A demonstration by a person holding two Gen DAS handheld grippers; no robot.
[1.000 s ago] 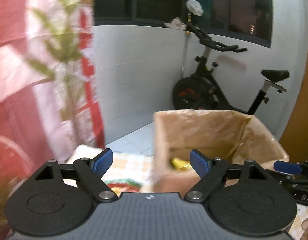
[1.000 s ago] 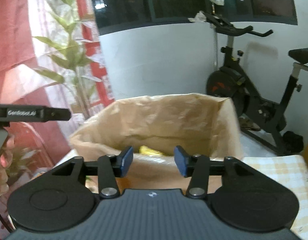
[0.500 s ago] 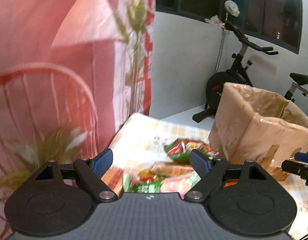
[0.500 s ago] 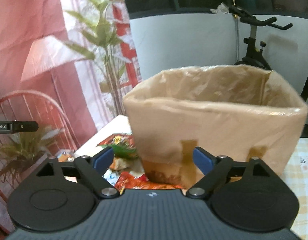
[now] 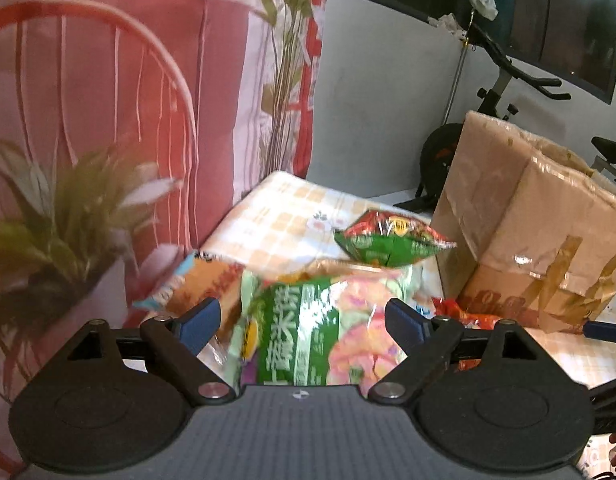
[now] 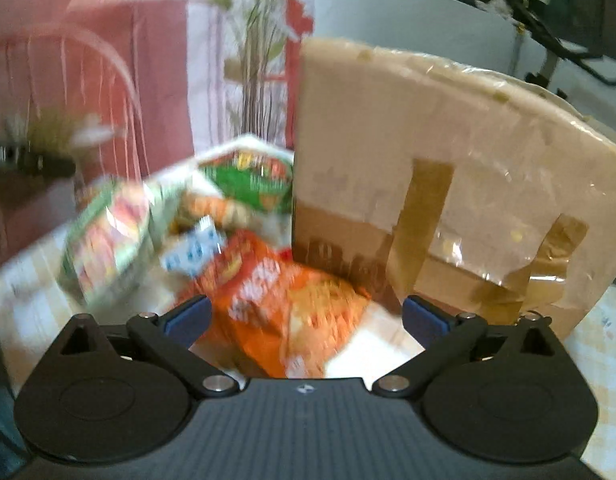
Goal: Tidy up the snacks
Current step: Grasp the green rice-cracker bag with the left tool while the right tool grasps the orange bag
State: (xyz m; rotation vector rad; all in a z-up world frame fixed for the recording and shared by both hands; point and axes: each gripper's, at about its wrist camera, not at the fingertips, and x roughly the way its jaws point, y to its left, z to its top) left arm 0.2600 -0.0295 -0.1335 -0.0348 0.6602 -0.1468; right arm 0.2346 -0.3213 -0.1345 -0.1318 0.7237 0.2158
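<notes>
My left gripper [image 5: 301, 316] gapes wide over green snack bag [image 5: 303, 336]; right gripper [image 6: 305, 316] wide over orange bag [image 6: 283, 300], both left of cardboard box [image 6: 448, 184].

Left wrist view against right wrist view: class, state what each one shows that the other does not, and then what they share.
Only the left wrist view shows the seat of the exercise bike and the other gripper's blue fingertip at its right edge. Only the right wrist view shows the orange snack bag plainly, lying between the open fingers of the right gripper. Both show the taped cardboard box, the green and red bag beside it, the pale green bag and the checked tablecloth. The left gripper is open too.
</notes>
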